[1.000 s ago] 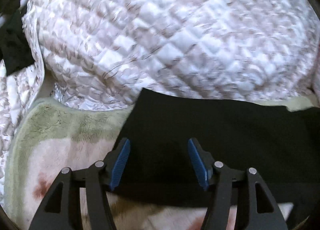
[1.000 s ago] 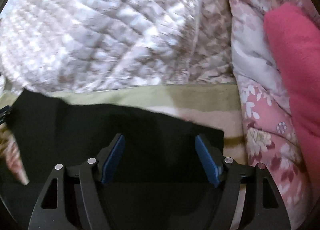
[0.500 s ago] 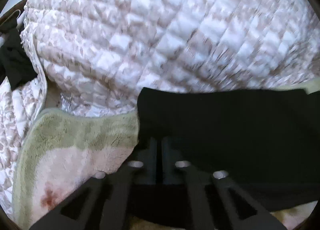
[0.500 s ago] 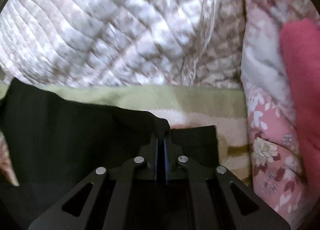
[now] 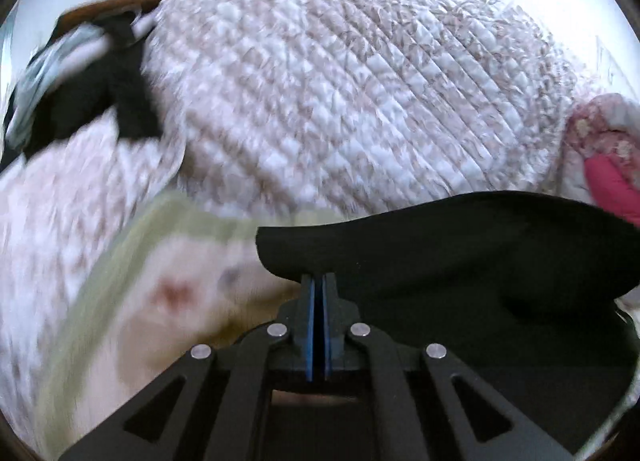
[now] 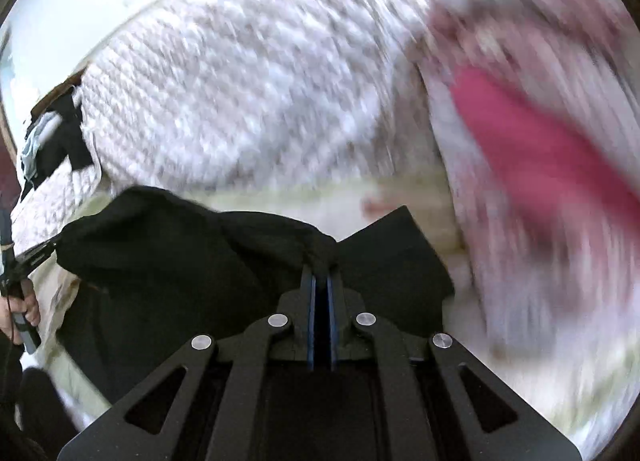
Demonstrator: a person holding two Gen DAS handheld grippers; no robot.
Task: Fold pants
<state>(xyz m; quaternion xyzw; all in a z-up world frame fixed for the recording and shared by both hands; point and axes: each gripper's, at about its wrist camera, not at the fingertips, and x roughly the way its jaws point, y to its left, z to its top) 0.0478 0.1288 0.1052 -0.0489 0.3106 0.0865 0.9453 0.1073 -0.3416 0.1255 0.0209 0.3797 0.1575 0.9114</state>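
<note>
While both claws pinch pants (image 5: 460, 257), quilt (image 5: 340, 101) lies behind.

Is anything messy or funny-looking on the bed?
Nothing looks broken or spilled. The black pants hang bunched and uneven between the left tongs and right tongs, which both pinch them. A dark garment lies rumpled against the quilt.
</note>
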